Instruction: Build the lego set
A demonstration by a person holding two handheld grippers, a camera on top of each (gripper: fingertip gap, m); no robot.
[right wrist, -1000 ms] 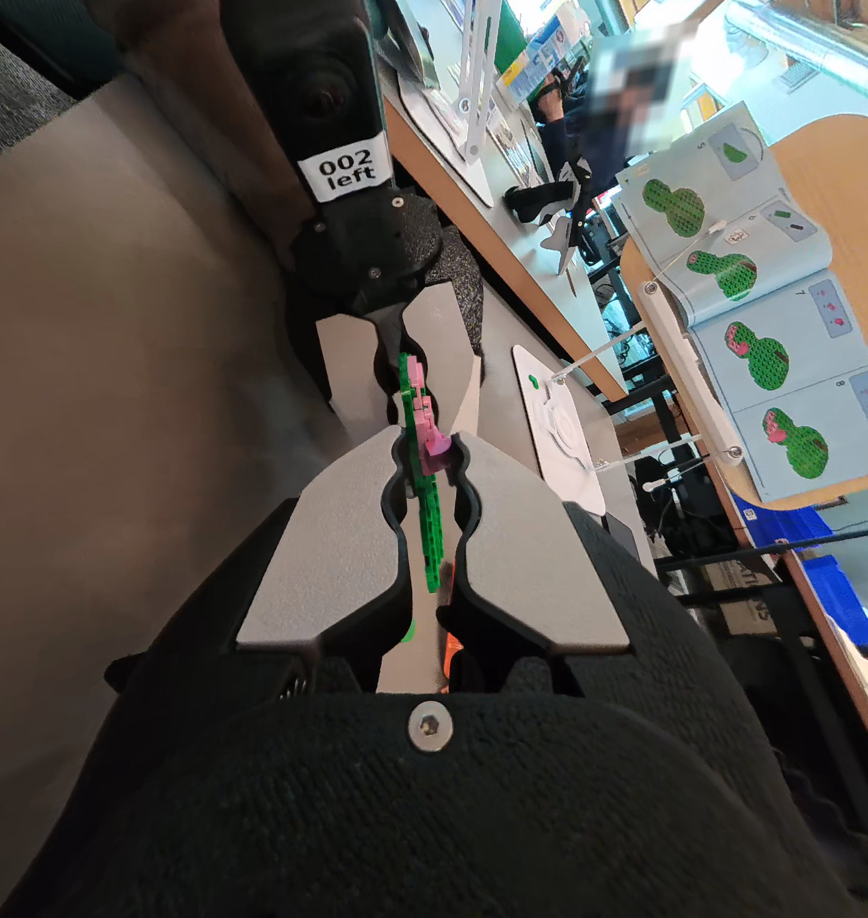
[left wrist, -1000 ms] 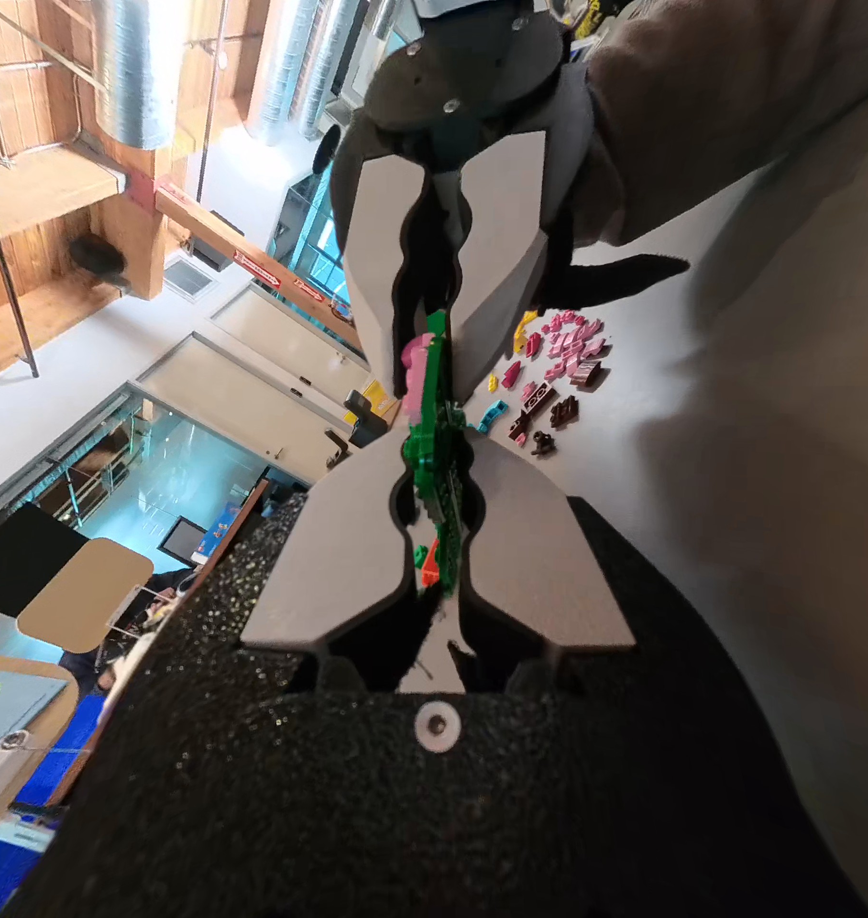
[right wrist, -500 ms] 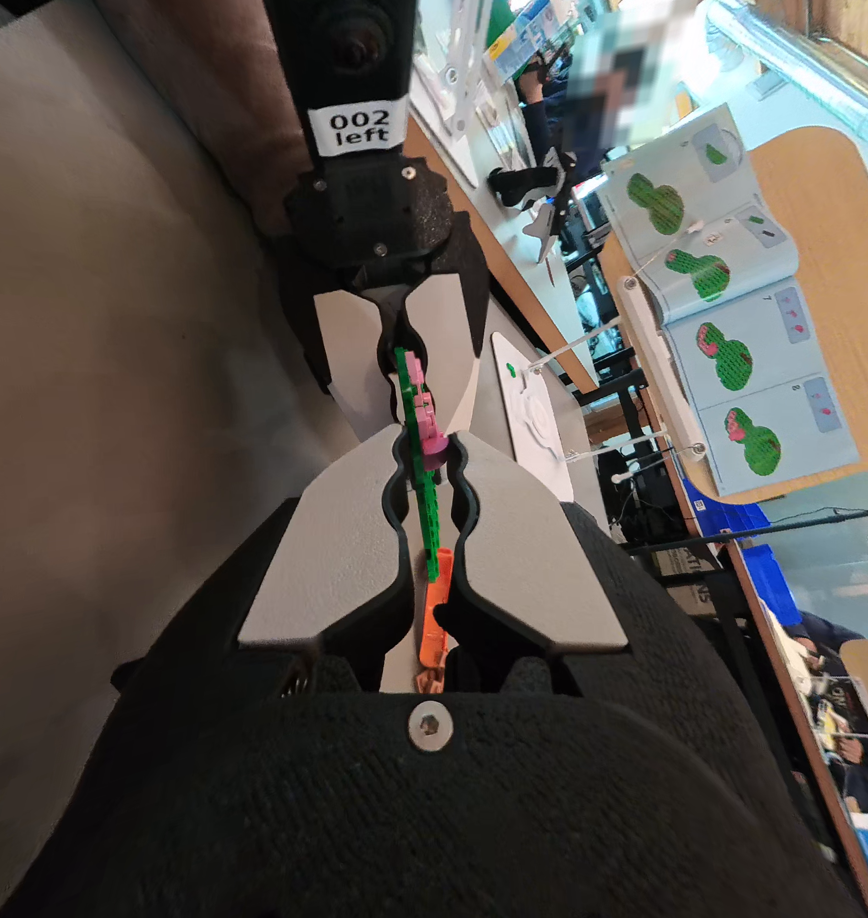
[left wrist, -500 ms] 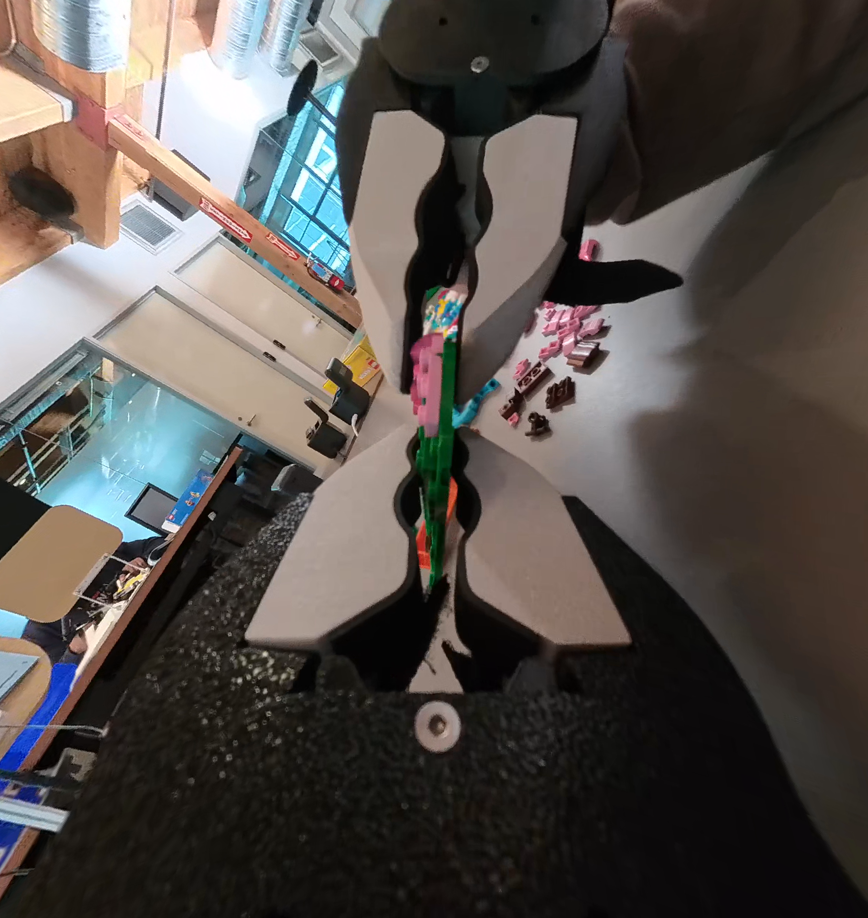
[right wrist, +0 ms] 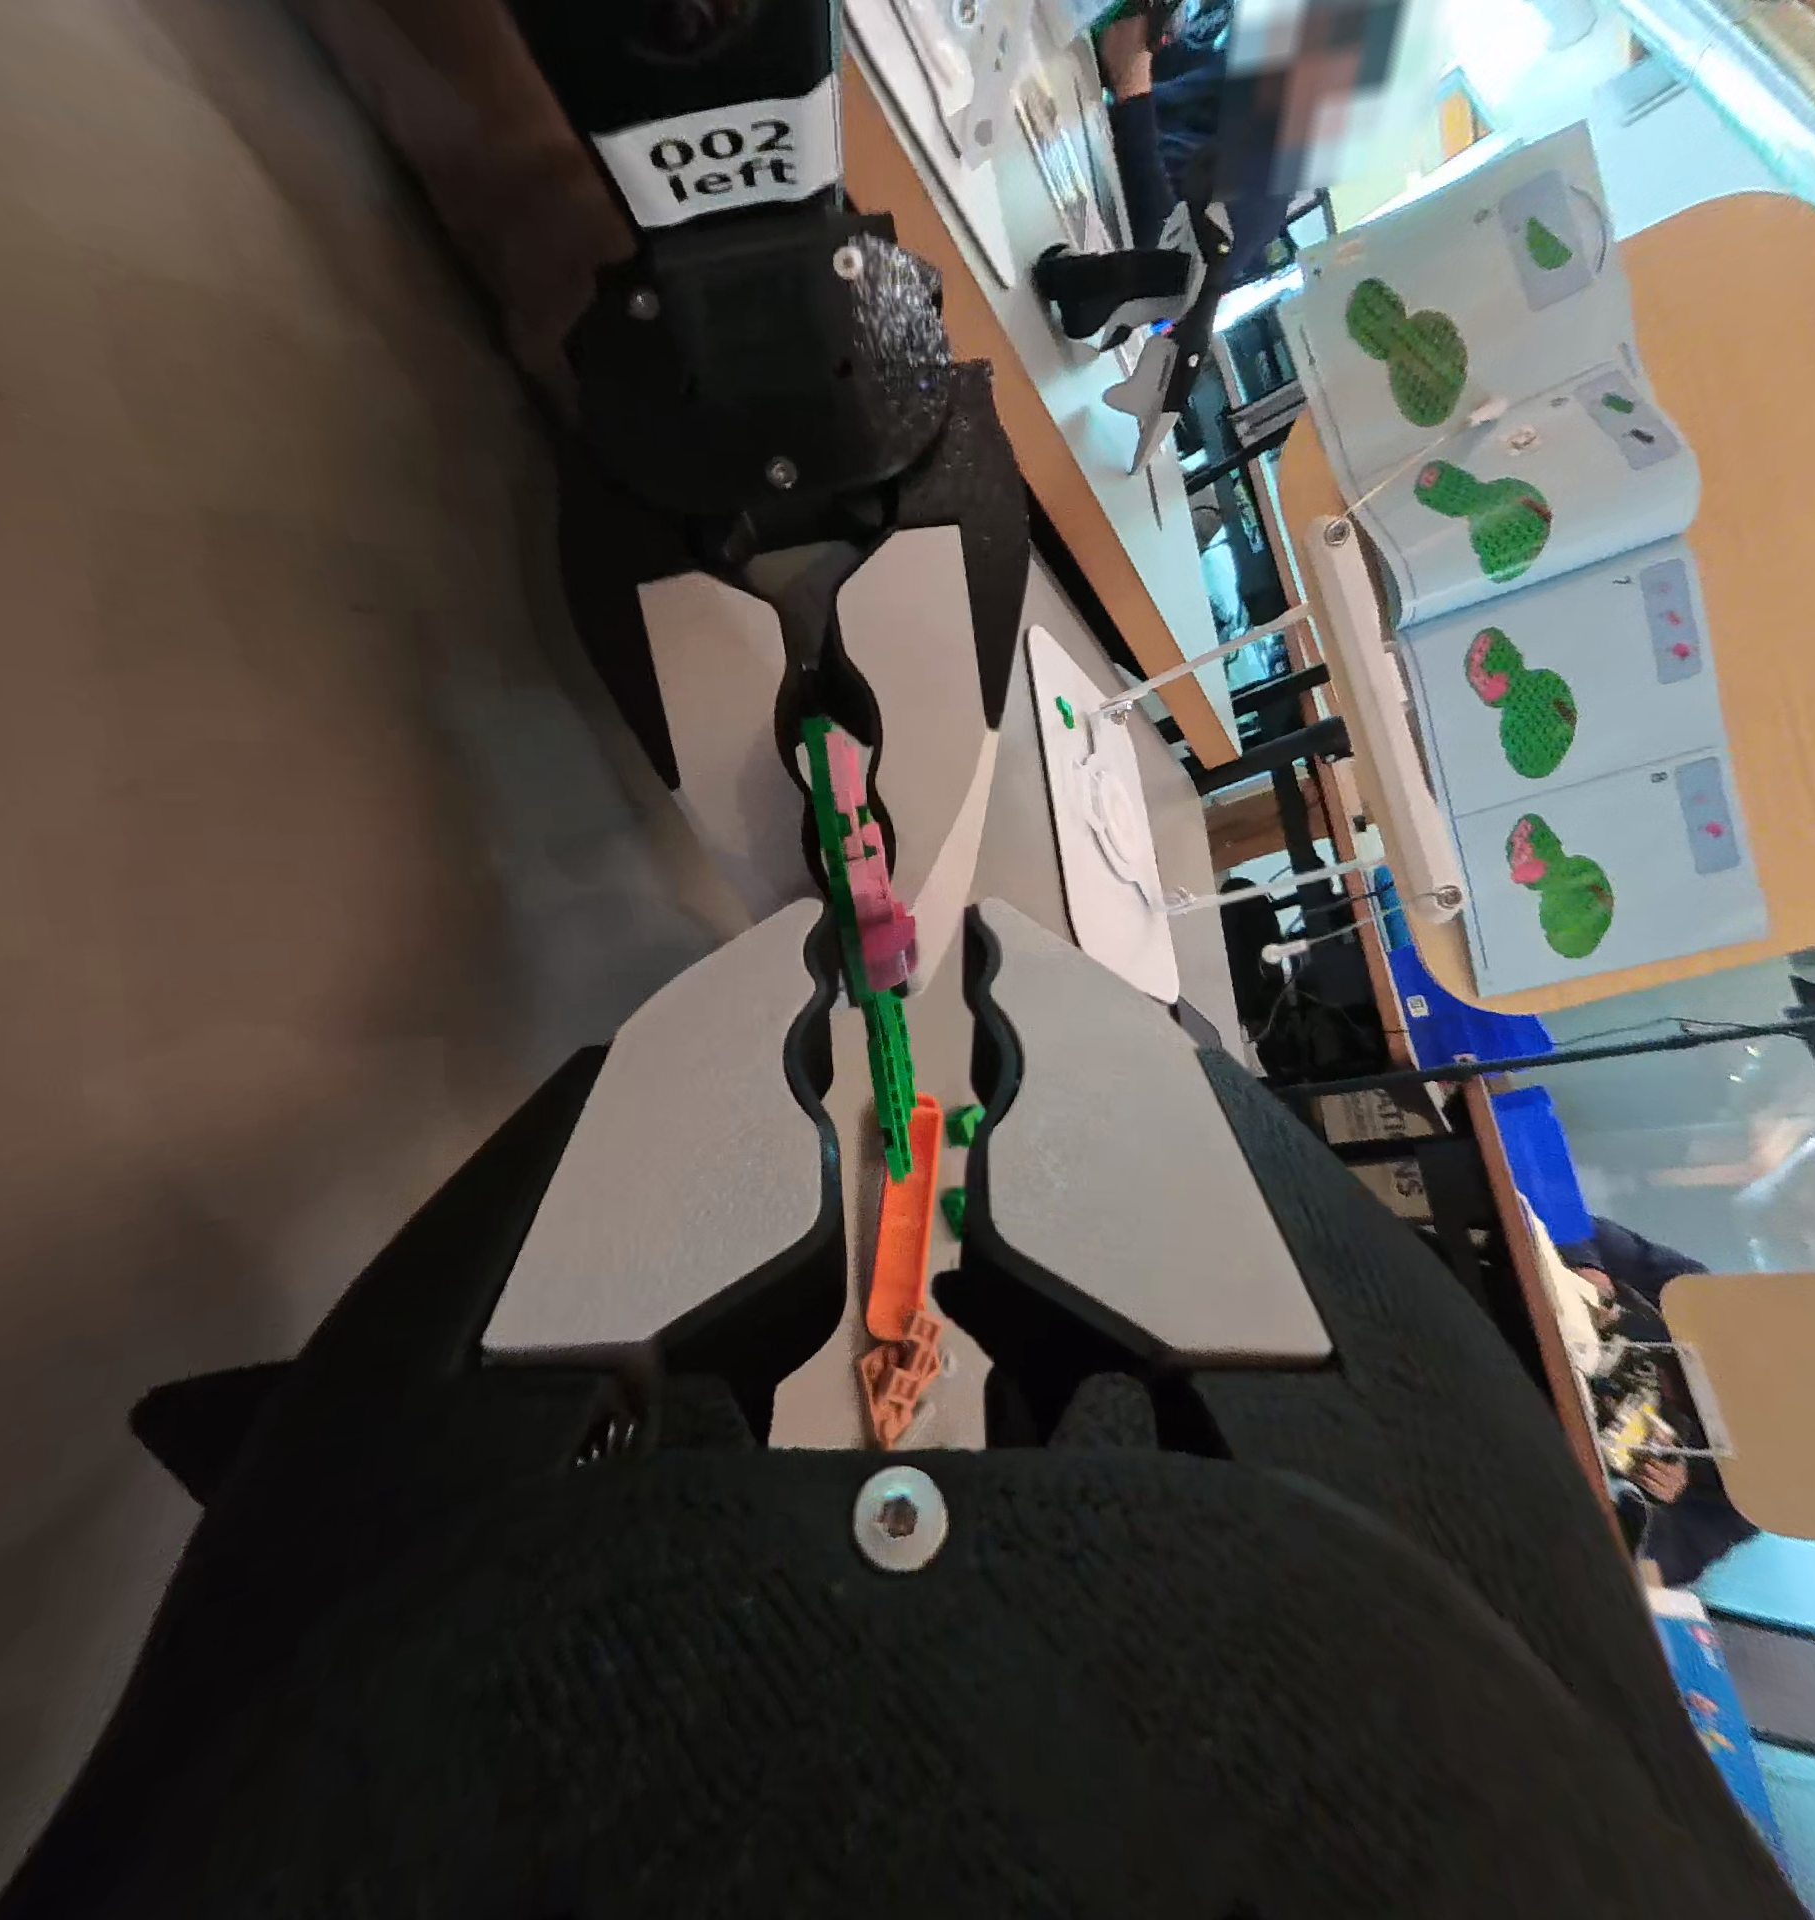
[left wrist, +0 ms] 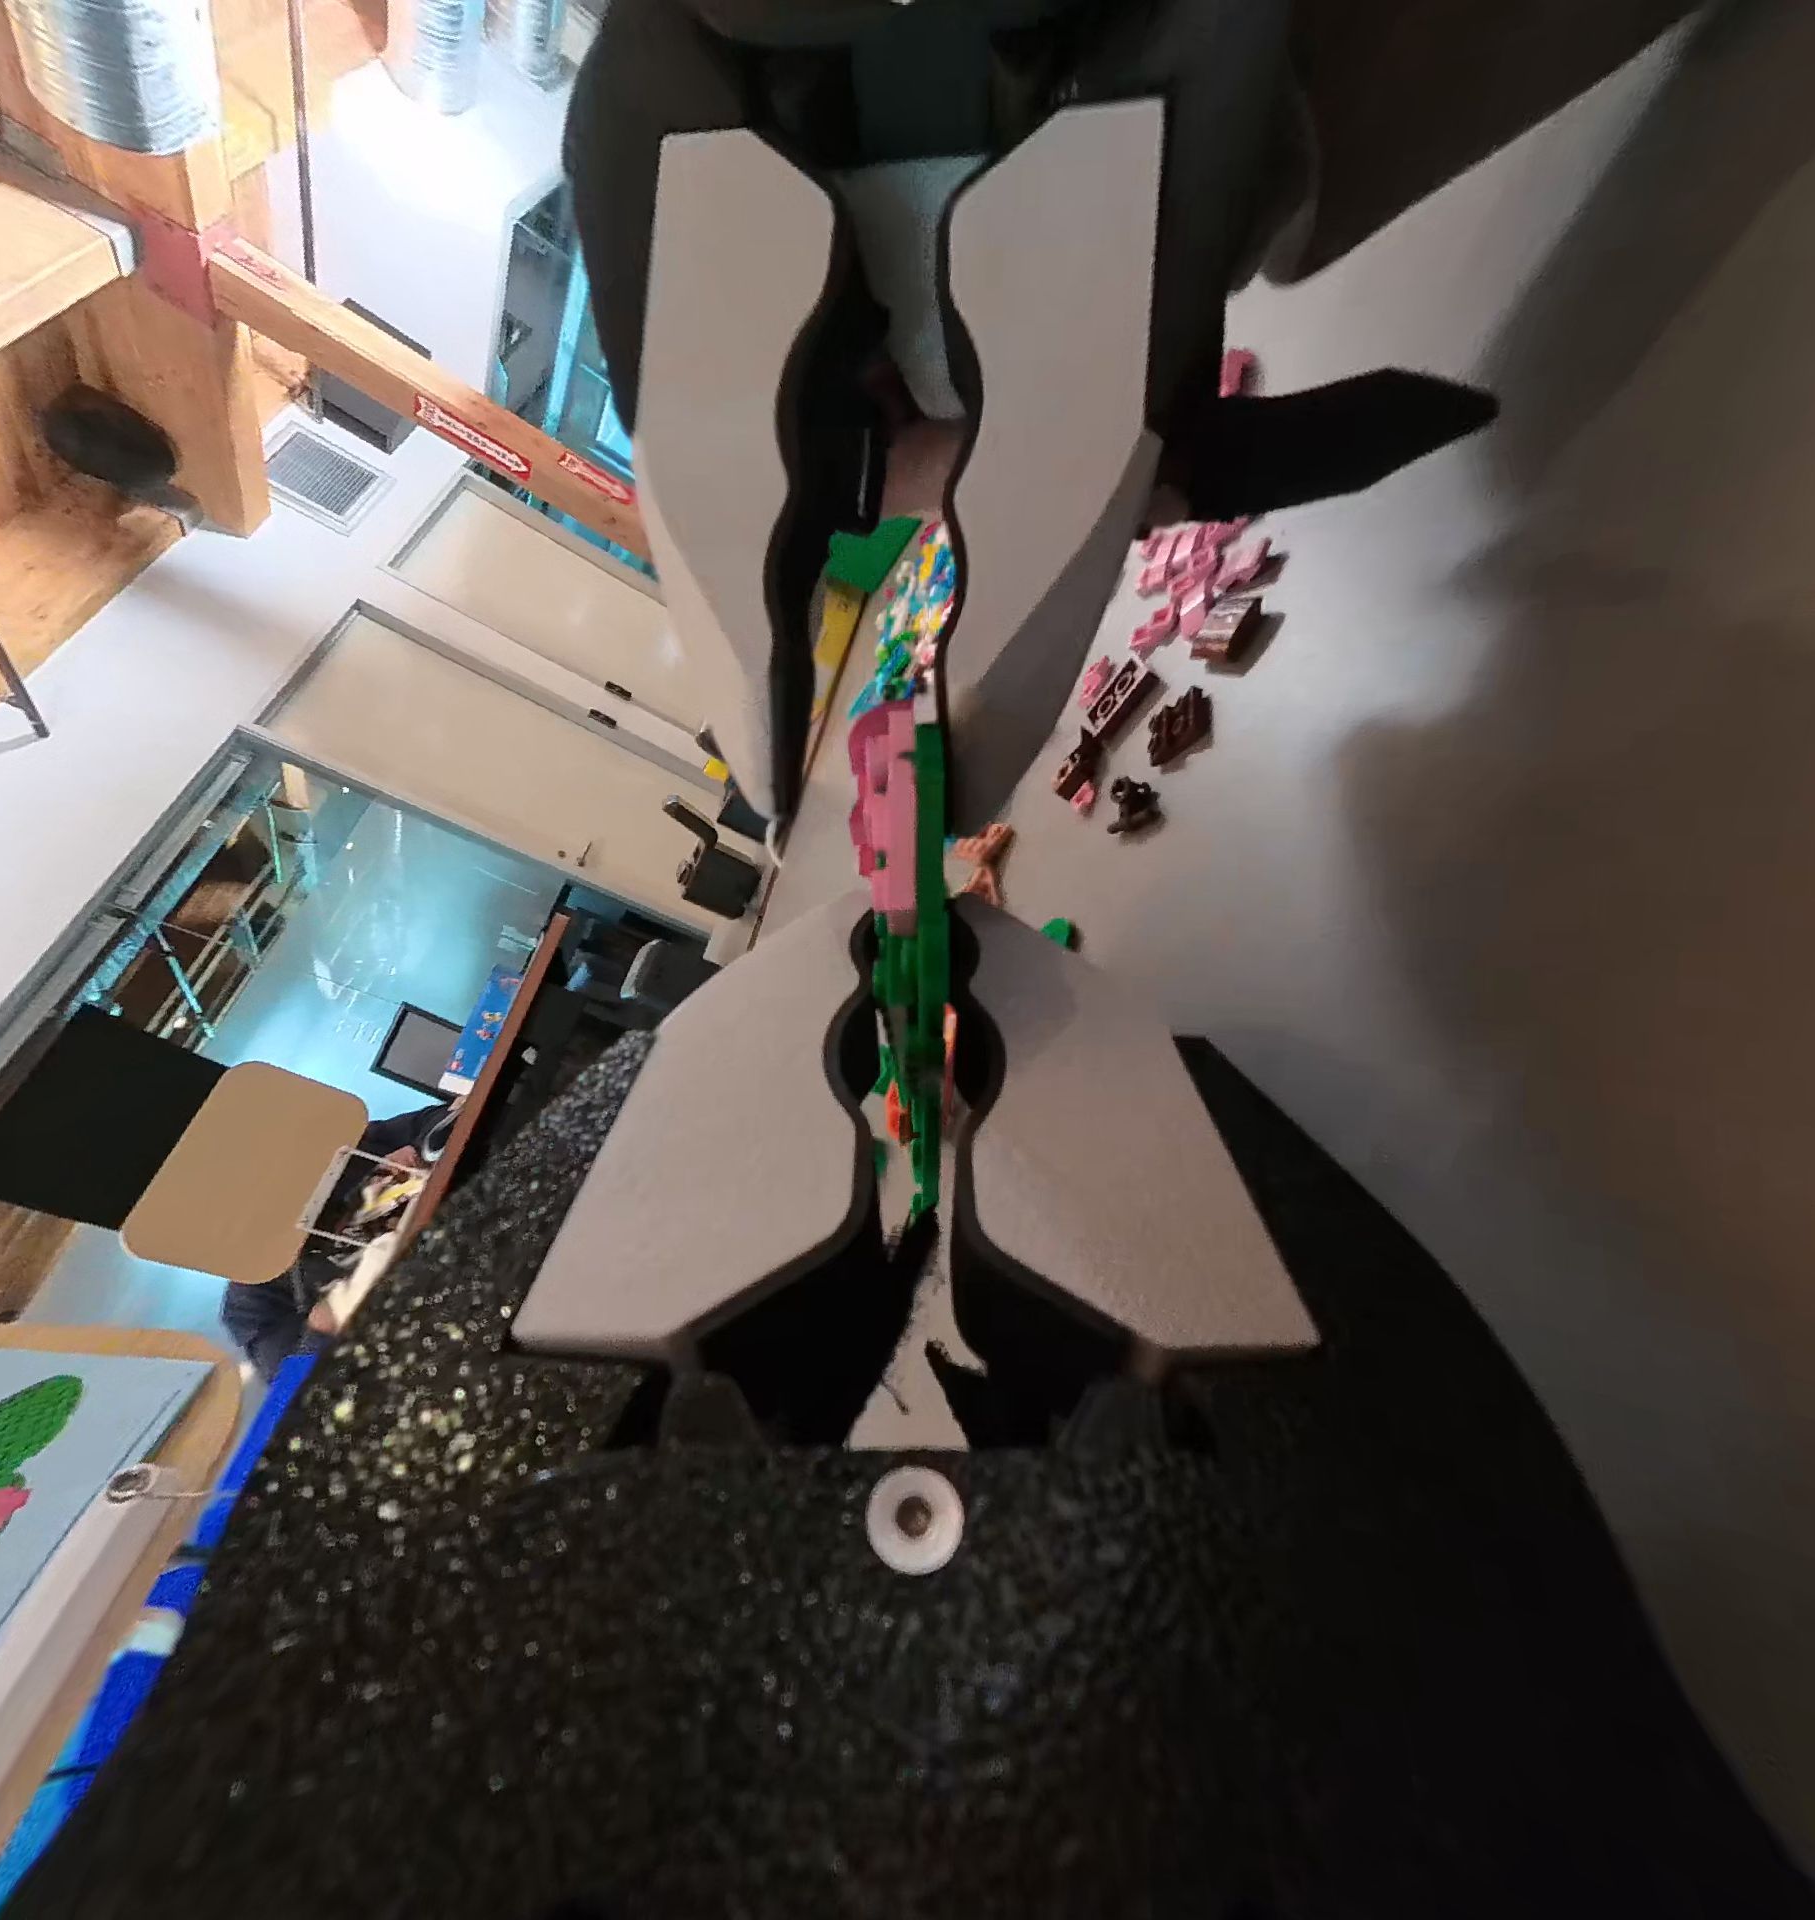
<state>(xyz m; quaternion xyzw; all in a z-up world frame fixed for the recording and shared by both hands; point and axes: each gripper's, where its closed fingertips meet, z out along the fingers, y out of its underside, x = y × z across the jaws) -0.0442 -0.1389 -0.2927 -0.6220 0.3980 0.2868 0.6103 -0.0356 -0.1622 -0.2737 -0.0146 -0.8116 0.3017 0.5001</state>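
The right hand-held gripper (right wrist: 898, 940) is now seen spread and let go of the green lego plate (left wrist: 918, 997), which is left pinched edge-on between the left hand-held gripper (left wrist: 913, 914) fingers, opposite the right; handover judged complete.

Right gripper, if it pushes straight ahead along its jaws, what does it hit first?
Likely the green lego plate, which already sits edge-on between the right gripper's open jaws. Just past it is the left gripper, shut on the plate's far end. Depth is hard to judge in this wide-angle view.
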